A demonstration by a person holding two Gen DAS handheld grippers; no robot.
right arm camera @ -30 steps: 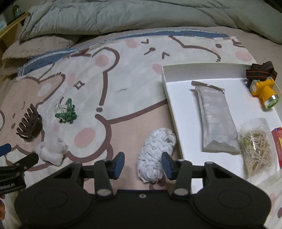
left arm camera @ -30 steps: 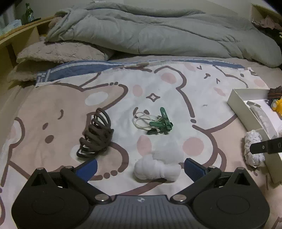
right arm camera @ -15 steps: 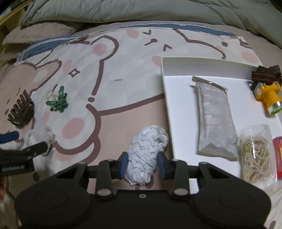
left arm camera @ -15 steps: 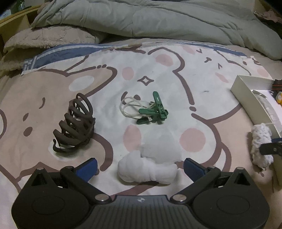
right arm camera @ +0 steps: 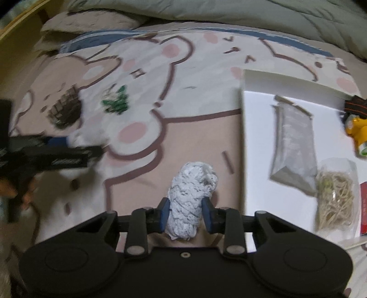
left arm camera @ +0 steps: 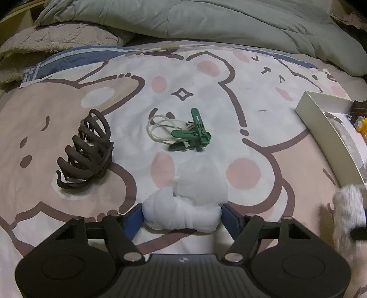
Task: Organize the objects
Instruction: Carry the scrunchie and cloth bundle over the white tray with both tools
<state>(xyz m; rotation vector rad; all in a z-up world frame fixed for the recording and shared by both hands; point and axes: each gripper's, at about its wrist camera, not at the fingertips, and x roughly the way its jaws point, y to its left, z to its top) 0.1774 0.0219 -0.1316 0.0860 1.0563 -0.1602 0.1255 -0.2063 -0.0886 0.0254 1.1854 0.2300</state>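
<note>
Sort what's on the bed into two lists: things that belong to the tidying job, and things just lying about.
Job in hand:
- white mesh bundle, left gripper closing on it
- white knitted bundle, right gripper closing on it
- brown hair claw
- green clips
- white box

Just lying about:
- grey duvet
- fleecy pillow

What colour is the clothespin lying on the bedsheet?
Green; the clothespin shows best in the left wrist view.
</note>
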